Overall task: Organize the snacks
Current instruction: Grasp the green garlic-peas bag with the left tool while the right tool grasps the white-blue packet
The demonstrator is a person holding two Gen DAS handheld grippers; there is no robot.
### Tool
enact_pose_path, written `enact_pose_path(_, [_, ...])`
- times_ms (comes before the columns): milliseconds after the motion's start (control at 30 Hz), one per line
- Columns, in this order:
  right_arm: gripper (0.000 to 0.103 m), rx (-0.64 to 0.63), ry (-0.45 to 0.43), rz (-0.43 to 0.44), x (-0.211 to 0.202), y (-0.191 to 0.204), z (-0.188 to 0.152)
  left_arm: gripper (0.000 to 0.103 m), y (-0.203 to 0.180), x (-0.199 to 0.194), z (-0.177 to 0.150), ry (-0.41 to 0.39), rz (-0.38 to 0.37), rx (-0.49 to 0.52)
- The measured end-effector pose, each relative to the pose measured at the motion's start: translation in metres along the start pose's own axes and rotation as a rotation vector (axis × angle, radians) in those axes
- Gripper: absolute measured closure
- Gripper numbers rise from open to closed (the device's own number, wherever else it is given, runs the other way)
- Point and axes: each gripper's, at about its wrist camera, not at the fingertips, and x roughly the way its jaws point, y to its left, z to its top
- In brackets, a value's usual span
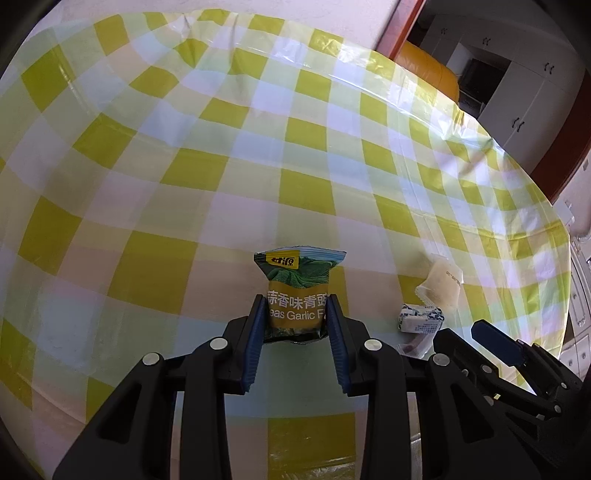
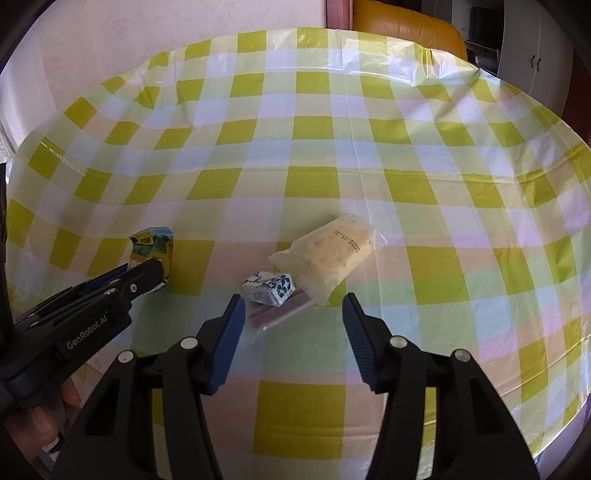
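My left gripper (image 1: 296, 306) is shut on a green and yellow garlic pea packet (image 1: 298, 286), held over the checked tablecloth; the packet also shows in the right wrist view (image 2: 153, 251) with the left gripper (image 2: 147, 275) on it. My right gripper (image 2: 293, 308) is open and empty, just short of a small pile: a blue and white wrapped cube (image 2: 269, 288), a purple stick snack (image 2: 280, 312) under it, and a clear bag with a pale snack (image 2: 328, 251). The pile also shows in the left wrist view, the cube (image 1: 419, 317) and the clear bag (image 1: 443, 284).
A yellow, green and white checked plastic cloth (image 2: 314, 136) covers the round table. An orange chair (image 2: 406, 26) stands behind the far edge. White cabinets (image 1: 517, 96) and a wall lie beyond. My right gripper's finger (image 1: 495, 339) shows at the left view's lower right.
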Motion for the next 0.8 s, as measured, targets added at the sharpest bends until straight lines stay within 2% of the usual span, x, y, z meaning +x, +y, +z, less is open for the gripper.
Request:
enact_pose_path(300, [0.048,-0.011,-0.001,-0.156,0.019,0.039,0.002,0.071,0.031,-0.006,0.002,-0.022,0.0,-0.089])
enact_pose_path(533, [0.049,0.002,0.011,-0.246,0.033,0.047,0.004,0.071,0.041,-0.007,0.0,-0.023,-0.014,-0.117])
enact_pose_path(700, [0.065,-0.002,-0.001,-0.298,0.037,0.051,0.005,0.071,0.04,-0.007,0.0,-0.023,-0.028,-0.115])
enact_pose_path(800, [0.068,0.001,-0.009,-0.295,0.036,0.05,0.005,0.071,0.041,-0.007,0.0,-0.022,-0.031,-0.117])
